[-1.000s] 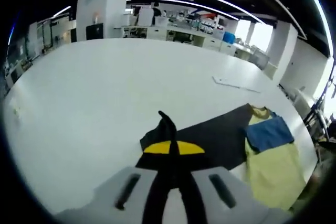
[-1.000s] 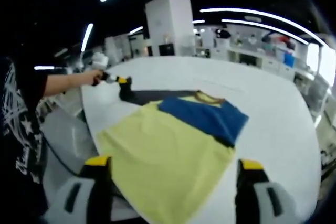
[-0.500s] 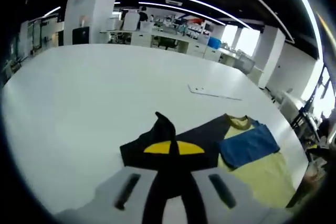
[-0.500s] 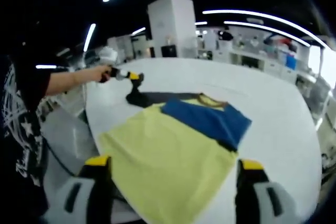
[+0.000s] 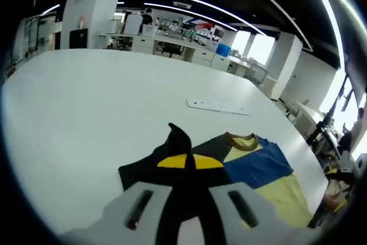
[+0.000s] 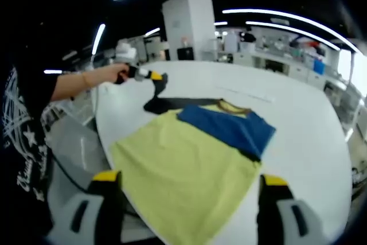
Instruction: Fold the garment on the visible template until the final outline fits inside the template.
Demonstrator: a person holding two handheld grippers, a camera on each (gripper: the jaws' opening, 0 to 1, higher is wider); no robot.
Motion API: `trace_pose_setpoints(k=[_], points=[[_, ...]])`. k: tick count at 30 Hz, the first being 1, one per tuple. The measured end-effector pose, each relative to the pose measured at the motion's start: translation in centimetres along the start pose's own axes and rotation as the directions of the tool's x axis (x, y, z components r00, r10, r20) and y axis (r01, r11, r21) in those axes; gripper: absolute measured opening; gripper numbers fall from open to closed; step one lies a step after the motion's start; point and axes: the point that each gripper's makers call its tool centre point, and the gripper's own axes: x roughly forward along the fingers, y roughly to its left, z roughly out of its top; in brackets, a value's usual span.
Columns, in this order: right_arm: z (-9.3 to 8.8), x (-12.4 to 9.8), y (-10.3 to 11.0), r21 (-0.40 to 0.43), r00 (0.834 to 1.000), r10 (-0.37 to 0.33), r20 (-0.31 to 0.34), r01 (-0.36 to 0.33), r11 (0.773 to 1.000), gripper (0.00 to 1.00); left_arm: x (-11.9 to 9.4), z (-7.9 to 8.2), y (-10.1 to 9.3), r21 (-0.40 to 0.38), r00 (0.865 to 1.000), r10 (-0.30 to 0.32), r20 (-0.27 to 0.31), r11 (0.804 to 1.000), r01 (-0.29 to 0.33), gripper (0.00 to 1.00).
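One shirt (image 6: pixel 189 164) lies flat at the near edge of one white table (image 5: pixel 86 101). It is yellow, with a blue folded part and a black sleeve (image 5: pixel 146 167). Two tongs are here. The left gripper (image 5: pixel 186 162) is pressed together, pinching the black sleeve and lifting it. The right gripper (image 6: pixel 186 185) is spread wide over the yellow part.

A large round white desk (image 5: pixel 86 101) carries a yellow, blue and black cloth garment (image 6: pixel 195 159) spread flat near its edge, one black corner lifted off the surface. Farther in lies a thin white flat strip (image 5: pixel 217 106).
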Motion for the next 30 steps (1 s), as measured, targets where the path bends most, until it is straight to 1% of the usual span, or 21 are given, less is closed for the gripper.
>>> trace_pose_setpoints(k=[5, 11, 13, 15, 21, 24, 25, 28, 29, 30], points=[[-0.4, 0.0, 0.2, -0.004, 1.000, 0.005, -0.014, -0.006, 1.000, 0.99, 0.6, 0.3, -1.9, 0.020, 0.999, -0.034, -0.008, 0.999, 0.034, 0.00], [-0.6, -0.3, 0.3, -0.005, 1.000, 0.006, -0.019, -0.006, 1.000, 0.99, 1.5, 0.8, -3.5, 0.046, 0.998, -0.067, -0.018, 0.997, 0.068, 0.00], [-0.8, -0.4, 0.3, -0.003, 1.000, 0.006, -0.022, -0.006, 1.000, 0.99, 1.7, 0.9, -4.7, 0.058, 0.996, -0.084, -0.020, 0.995, 0.086, 0.00], [-1.0, -0.5, 0.3, -0.001, 1.000, 0.003, -0.025, -0.003, 1.000, 0.99, 1.9, 1.0, -5.1, 0.065, 0.995, -0.092, -0.022, 0.993, 0.094, 0.00], [-1.4, -0.6, 0.3, 0.004, 0.999, 0.001, -0.032, -0.001, 1.000, 0.99, 2.7, 1.3, -7.8, 0.071, 0.990, -0.139, -0.020, 0.988, 0.140, 0.00], [-1.4, -0.6, 0.3, 0.005, 1.000, 0.001, -0.026, -0.001, 1.000, 0.99, 3.1, 1.4, -8.8, 0.077, 0.987, -0.159, -0.022, 0.984, 0.160, 0.00], [-1.3, -0.6, 0.4, 0.007, 1.000, 0.001, -0.024, -0.001, 1.000, 0.99, 3.2, 1.3, -9.4, 0.083, 0.985, -0.168, -0.024, 0.982, 0.170, 0.00], [-1.3, -0.6, 0.4, 0.014, 1.000, 0.002, -0.017, -0.002, 1.000, 0.99, 3.9, 1.5, -10.5, 0.085, 0.983, -0.183, -0.025, 0.979, 0.185, 0.00], [-1.4, -0.6, 0.4, 0.016, 1.000, 0.001, -0.015, -0.001, 1.000, 0.99, 4.1, 1.6, -11.1, 0.084, 0.981, -0.192, -0.023, 0.977, 0.193, 0.00], [-1.4, -0.6, 0.4, 0.017, 1.000, 0.001, -0.015, 0.000, 1.000, 0.99, 4.3, 1.6, -11.3, 0.084, 0.980, -0.197, -0.025, 0.976, 0.199, 0.00]])
